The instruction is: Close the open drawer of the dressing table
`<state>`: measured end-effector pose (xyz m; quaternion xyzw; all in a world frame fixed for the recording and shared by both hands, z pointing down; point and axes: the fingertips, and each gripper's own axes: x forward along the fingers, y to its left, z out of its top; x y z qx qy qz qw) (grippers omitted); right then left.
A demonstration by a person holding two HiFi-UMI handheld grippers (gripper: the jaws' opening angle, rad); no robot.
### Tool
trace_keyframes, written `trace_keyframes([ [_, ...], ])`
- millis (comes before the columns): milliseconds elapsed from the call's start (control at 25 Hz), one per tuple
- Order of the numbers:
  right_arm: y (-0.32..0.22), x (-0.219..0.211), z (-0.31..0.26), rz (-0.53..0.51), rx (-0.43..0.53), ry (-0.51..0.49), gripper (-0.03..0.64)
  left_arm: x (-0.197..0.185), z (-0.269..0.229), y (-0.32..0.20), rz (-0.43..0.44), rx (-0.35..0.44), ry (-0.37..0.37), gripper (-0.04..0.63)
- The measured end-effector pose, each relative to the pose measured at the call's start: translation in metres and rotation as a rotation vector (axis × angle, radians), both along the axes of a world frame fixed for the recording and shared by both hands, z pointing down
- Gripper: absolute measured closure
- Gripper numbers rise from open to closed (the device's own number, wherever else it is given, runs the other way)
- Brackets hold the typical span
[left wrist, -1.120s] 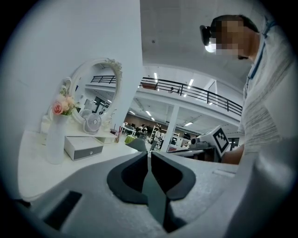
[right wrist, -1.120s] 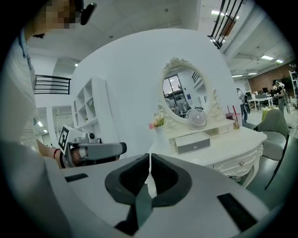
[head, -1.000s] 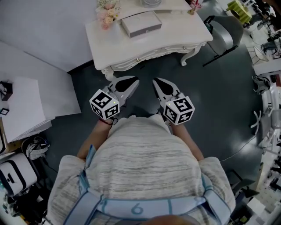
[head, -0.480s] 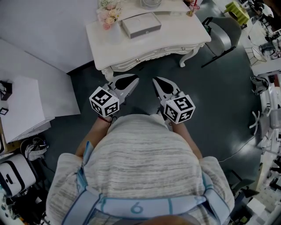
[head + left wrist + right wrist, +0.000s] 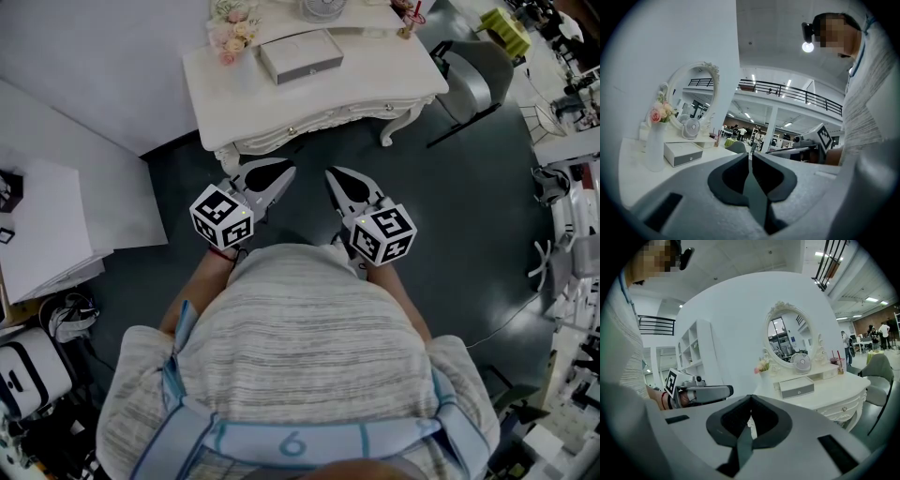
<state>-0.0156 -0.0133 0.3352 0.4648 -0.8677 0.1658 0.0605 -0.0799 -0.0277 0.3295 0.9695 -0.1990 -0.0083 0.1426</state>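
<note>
White dressing table (image 5: 375, 82), grey box (image 5: 300, 55), pink flowers (image 5: 230, 34)

In the head view the dressing table (image 5: 375, 89) fills the upper middle of the frame. On it a box (image 5: 300, 54) lies near the centre. A vase of flowers (image 5: 228, 33) stands to the box's left, a fan (image 5: 322, 7) above it at the frame's top edge, and a cup (image 5: 409, 19) to its right. A chair (image 5: 480, 73) stands right of the table. Below the table, mid-frame, the left gripper (image 5: 284, 173) and right gripper (image 5: 333, 175) sit side by side, apart from each other and from the table.
</note>
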Motion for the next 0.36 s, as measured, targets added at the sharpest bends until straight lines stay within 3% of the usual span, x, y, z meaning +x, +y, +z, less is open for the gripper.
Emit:
trace_keyframes([
  [360,0.0039,0.0059,0.0047,0.008,-0.013,-0.002,0.607,0.0039,0.0031,0.0026,0.002,-0.005,-0.004,0.560],
])
